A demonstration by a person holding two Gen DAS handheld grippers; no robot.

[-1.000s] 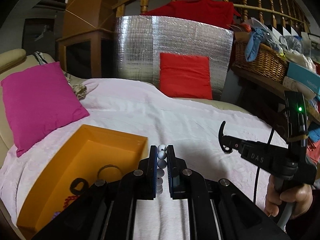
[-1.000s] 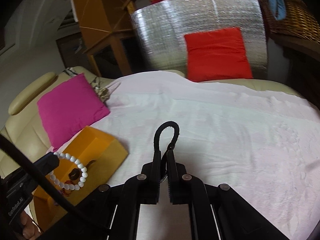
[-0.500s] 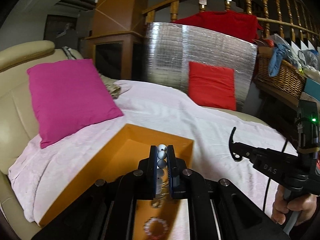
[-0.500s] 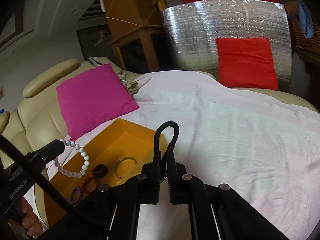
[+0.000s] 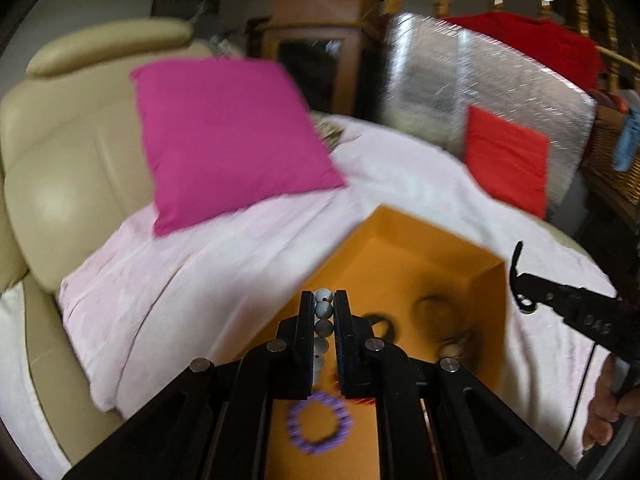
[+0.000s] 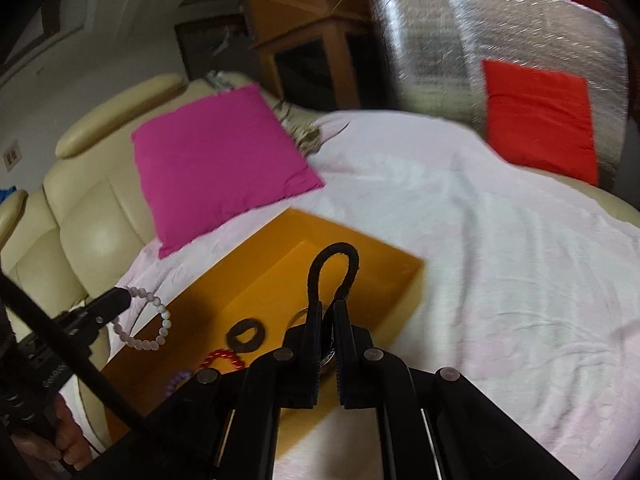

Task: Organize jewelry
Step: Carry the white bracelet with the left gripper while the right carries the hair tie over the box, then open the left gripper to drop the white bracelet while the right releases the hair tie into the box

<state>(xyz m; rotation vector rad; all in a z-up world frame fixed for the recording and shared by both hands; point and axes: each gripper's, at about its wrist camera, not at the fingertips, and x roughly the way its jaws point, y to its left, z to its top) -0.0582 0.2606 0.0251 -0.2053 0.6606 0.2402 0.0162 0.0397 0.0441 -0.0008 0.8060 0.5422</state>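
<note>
The left claw point(image 5: 323, 300) pinches a pale round-bead bracelet point(image 5: 323, 312); the right claw point(image 6: 328, 308) clamps a black cord loop point(image 6: 334, 268), both above the open orange box point(image 6: 360, 248).

Glossy pale beads on the bracelet point(image 5: 322, 316), a matt orange cardboard box point(image 6: 384, 276), a crinkled silver foil panel point(image 6: 480, 40), smooth cream leather sofa point(image 5: 68, 168).

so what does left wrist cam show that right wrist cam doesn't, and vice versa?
Left wrist only: the full purple bead bracelet on the box floor, and a wicker basket at the right edge.

Right wrist only: the red bead bracelet clearly, and the pale bead bracelet as a whole loop hanging from the left gripper.

Both: orange box, pink cushion, red cushion, and the right gripper shut on a black cord loop.
</note>
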